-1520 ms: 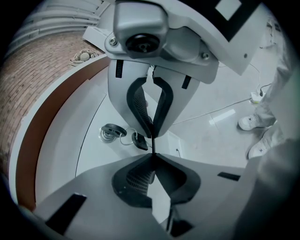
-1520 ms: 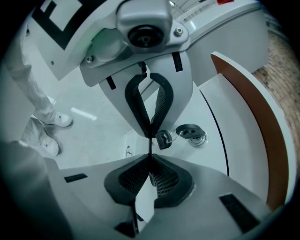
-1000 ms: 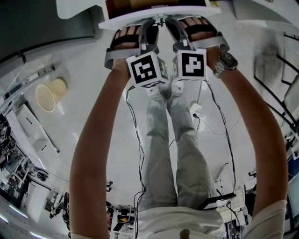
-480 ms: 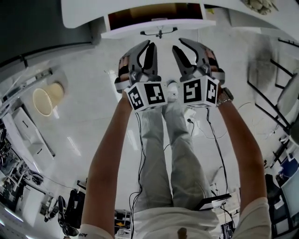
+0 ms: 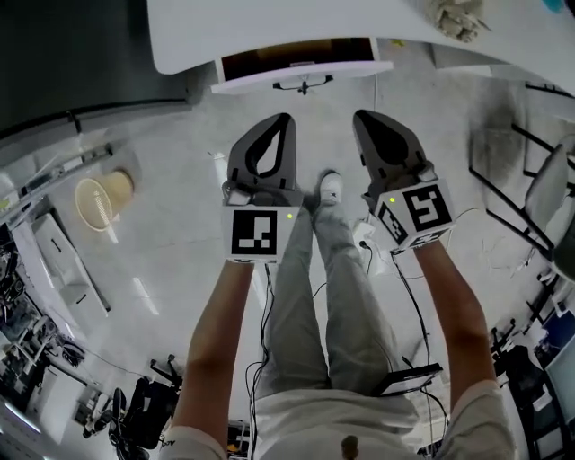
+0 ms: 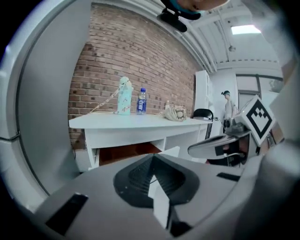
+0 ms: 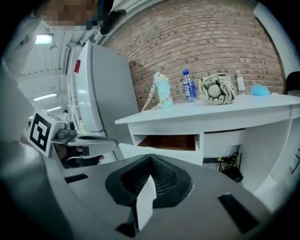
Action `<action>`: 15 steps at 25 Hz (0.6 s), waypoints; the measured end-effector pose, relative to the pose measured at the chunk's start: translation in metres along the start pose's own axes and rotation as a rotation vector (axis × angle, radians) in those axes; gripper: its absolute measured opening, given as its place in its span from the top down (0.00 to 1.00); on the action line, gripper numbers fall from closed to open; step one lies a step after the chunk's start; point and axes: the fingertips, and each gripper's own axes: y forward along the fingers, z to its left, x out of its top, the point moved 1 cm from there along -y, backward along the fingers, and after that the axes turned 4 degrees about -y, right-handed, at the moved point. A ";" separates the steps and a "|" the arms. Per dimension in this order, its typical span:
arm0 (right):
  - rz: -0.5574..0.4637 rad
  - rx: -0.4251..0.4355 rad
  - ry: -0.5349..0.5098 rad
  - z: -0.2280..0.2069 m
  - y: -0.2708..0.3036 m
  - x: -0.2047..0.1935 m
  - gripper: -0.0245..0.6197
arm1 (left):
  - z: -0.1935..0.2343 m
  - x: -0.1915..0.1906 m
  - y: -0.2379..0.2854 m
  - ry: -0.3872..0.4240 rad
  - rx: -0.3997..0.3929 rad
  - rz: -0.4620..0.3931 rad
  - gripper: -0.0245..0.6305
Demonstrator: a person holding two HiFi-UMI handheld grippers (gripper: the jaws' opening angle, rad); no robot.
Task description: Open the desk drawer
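Note:
The white desk (image 5: 269,27) runs along the top of the head view. Its drawer (image 5: 301,65) stands pulled out, its brown inside showing, with a dark handle (image 5: 303,85) on the white front. My left gripper (image 5: 286,117) and right gripper (image 5: 361,115) hang side by side below the drawer, well clear of the handle, both shut on nothing. The left gripper view looks over my left gripper (image 6: 152,158) at the open drawer (image 6: 126,152). The right gripper view looks over my right gripper (image 7: 150,160) at the drawer (image 7: 168,142).
A beige bin (image 5: 99,193) stands on the floor at the left, a dark chair frame (image 5: 539,180) at the right, cables (image 5: 395,269) near my feet. On the desk are a blue-capped bottle (image 7: 189,84), a mint bottle (image 7: 162,91) and a beige bundle (image 7: 216,90). A grey cabinet (image 7: 101,93) stands beside the desk.
Both grippers were at the drawer handle, then let go with jaws open. They have since drawn back toward me, rolled onto their sides and shut. The drawer stays pulled out.

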 end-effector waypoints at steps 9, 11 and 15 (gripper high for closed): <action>-0.116 0.031 0.002 0.012 -0.089 0.118 0.92 | -0.015 0.104 -0.078 -0.063 -0.008 -0.065 0.95; -0.124 0.011 -0.006 0.012 -0.116 0.144 0.92 | -0.013 0.123 -0.100 -0.095 0.024 -0.038 0.95; -0.170 -0.006 0.001 0.014 -0.175 0.201 0.92 | -0.016 0.163 -0.140 -0.145 0.050 -0.020 0.95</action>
